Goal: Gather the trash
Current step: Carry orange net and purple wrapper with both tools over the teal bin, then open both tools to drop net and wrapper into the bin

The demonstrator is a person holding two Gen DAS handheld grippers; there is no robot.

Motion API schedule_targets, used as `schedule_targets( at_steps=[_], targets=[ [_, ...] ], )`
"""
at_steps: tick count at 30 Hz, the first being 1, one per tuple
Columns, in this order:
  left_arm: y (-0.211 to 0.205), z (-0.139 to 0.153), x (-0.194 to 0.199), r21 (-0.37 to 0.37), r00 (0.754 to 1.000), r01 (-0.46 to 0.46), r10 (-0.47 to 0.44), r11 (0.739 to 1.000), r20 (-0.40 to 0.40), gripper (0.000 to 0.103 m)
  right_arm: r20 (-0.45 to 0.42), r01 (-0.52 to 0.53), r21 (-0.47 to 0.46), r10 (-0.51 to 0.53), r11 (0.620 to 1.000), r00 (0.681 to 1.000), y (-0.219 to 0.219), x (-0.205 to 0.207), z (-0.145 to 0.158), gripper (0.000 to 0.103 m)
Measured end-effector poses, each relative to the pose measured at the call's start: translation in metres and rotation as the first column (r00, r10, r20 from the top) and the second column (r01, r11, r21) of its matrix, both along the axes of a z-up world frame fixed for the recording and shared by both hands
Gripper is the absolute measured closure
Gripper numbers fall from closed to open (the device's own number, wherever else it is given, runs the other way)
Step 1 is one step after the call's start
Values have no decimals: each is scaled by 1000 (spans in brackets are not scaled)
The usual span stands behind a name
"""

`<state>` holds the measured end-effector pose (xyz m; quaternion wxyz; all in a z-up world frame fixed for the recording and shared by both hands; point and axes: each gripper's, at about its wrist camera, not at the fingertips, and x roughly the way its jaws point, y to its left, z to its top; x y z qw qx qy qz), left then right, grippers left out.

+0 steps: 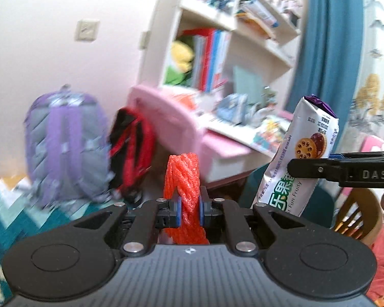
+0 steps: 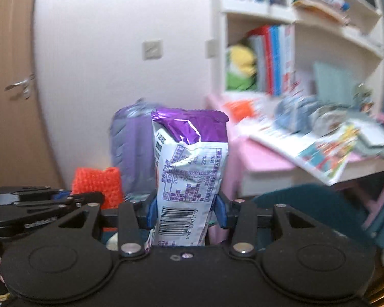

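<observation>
While both loads are riding high, left tongs (image 1: 189, 208) clamping orange foam net (image 1: 183, 179), right tongs (image 2: 185, 211) gripping snack wrapper (image 2: 189, 168); bin nowhere visible, drop-off probably pending.

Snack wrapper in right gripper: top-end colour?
Purple, on the snack wrapper; clearest in the right wrist view.

Black left claw (image 1: 189, 211), blue pads, silver screws, "DAS" lettering

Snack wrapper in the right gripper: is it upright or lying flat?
Upright. The snack wrapper stands on end between the right gripper's blue pads, purple crimped end on top, barcode end below, and clear of the desk.
</observation>
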<state>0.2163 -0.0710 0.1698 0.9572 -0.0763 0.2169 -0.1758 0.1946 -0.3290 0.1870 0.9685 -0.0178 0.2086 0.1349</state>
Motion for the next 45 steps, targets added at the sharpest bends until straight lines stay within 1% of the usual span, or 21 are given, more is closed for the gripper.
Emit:
schedule_targets(
  at_steps=[2,4,6,9,13,18,25,28,30,32,35,39,40,43,45],
  targets=[
    [-20,14,6,0,999,33,-33,999,21,91,11,51,-13,-51,999,999,-20,5,8,61],
    [-40,24,12,6,997,67,-67,998,35,91,7,100,-31,-100,995,995,-41,8,10,61],
    [-64,31,17,18,993,112,-112,994,45,91,5,161,-52,-161,986,987,-62,15,8,61],
    [-99,36,27,34,984,173,-175,984,45,91,-23,228,-65,-230,972,973,-88,23,-1,61],
    [-145,32,39,52,969,244,-245,968,19,91,-80,277,-88,-284,957,956,-115,40,-22,61],
    [-198,14,55,83,952,307,-305,948,-38,91,-137,282,-127,-299,951,944,-134,52,-47,61],
    [-242,-22,98,109,937,325,-304,939,-174,91,-243,236,-169,-273,957,931,-139,74,-76,61],
    [-253,-38,115,131,933,315,-281,940,-226,91,-293,222,-206,-277,953,915,-141,85,-87,60],
    [-258,-50,127,139,923,317,-271,938,-273,91,-319,221,-229,-288,948,903,-142,90,-93,58],
    [-263,-61,136,164,919,312,-253,936,-303,91,-374,211,-208,-277,955,885,-145,96,-97,58],
    [-268,-72,145,177,910,314,-243,933,-336,91,-410,199,-209,-271,957,871,-148,102,-101,56],
    [-271,-83,153,186,893,327,-239,926,-381,91,-465,208,-225,-293,952,835,-151,109,-109,53],
    [-273,-84,154,192,893,326,-235,926,-385,91,-472,214,-215,-293,953,831,-153,109,-110,54],
    [-274,-87,154,199,888,339,-242,919,-391,91,-476,230,-198,-299,953,827,-157,108,-109,49],
    [-275,-87,154,202,886,340,-241,919,-395,90,-479,230,-190,-295,954,827,-159,110,-109,42]
  ],
)
